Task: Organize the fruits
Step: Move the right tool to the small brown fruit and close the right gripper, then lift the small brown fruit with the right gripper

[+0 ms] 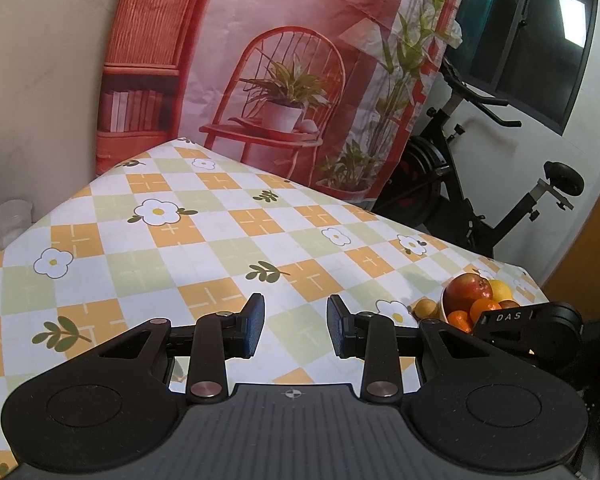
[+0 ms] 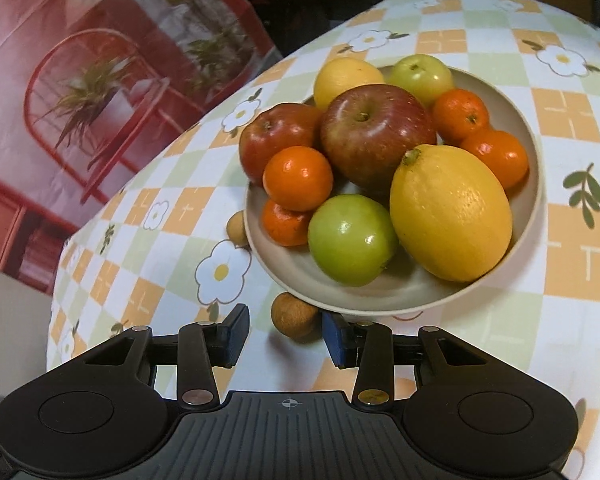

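While both grippers' fingers gape empty, only the right gripper (image 2: 284, 338) frames a brown fruit (image 2: 294, 316).

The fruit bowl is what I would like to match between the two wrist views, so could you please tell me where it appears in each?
Left wrist view: the fruit bowl sits at the far right edge, partly hidden behind the right gripper.
Right wrist view: the fruit bowl fills the centre, just beyond the open right gripper.
Shared landmark: the big red apple on top of the pile.
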`<action>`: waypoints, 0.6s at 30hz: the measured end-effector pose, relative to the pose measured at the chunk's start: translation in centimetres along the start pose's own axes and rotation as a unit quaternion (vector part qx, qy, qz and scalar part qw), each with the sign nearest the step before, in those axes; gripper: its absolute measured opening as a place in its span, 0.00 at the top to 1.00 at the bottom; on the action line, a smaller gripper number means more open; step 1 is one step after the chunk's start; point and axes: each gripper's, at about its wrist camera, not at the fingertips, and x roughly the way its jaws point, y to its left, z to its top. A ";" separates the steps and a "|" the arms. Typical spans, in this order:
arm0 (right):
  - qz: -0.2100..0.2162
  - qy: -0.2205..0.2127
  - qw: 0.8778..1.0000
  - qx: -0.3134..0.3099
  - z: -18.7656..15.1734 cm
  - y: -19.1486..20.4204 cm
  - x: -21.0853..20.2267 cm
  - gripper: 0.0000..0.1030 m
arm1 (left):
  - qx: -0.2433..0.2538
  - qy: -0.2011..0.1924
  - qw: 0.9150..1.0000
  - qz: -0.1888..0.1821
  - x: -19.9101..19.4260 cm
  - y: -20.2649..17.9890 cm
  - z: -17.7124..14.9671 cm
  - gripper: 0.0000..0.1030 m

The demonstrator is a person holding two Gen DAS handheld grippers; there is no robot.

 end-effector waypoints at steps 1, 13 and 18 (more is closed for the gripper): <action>-0.001 -0.001 1.000 0.006 0.0 0.0 0.1 0.65 | 0.001 0.000 1.000 0.000 0.0 0.0 0.0 0.65; 0.041 0.000 0.998 0.047 0.1 -2.0 0.0 0.76 | 0.006 0.002 1.000 0.001 -0.2 -0.2 -0.1 0.65; 0.080 0.001 0.996 0.029 0.4 -2.3 -1.0 0.76 | 0.012 0.006 1.000 0.003 -0.2 -0.6 -0.1 0.65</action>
